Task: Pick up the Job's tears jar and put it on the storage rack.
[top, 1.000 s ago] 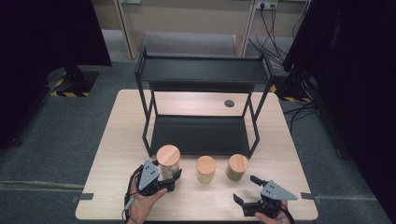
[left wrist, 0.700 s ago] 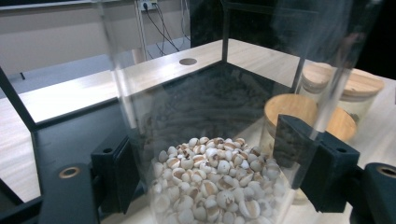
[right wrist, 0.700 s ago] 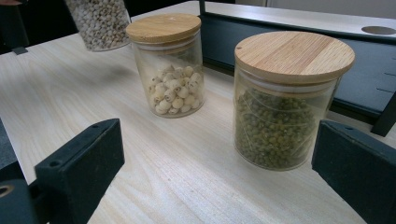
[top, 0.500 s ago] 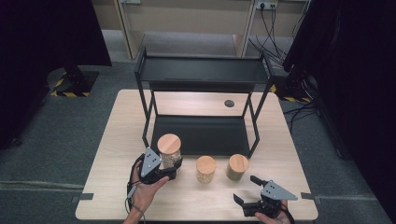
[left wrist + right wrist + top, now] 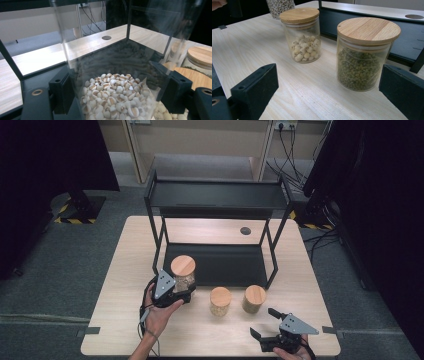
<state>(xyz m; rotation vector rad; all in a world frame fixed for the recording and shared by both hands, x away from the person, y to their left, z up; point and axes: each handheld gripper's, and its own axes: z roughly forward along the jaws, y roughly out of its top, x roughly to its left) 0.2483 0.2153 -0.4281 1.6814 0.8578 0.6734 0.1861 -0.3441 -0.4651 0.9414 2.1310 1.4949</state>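
Firmly clamped, the left gripper [image 5: 176,289] holds a tall glass jar [image 5: 183,275] between its two black jaws, the pads pressed against the glass on either side. In the left gripper view the jar [image 5: 115,75] is partly full of pale round grains, heaped between the jaws. It wears a round wooden lid [image 5: 183,265] and is held upright at the near left corner of the black two-tier rack [image 5: 215,195], just in front of the rack's low shelf [image 5: 225,262]. The person's left hand [image 5: 161,312] grips the tool from below.

To the right, on the wooden table [image 5: 120,270], stand two shorter jars with wooden lids, near each other but apart: one with pale round seeds [image 5: 220,301] and one with small green beans [image 5: 254,298]. Both sit just in front of the low shelf.

Farther right and nearer, the right gripper [image 5: 265,330] rests at the table's near edge with its jaws spread wide and nothing between them. In the right gripper view the green bean jar [image 5: 365,53] stands ahead between the jaws, well clear of both, with the pale seed jar [image 5: 301,35] beyond it to the left.
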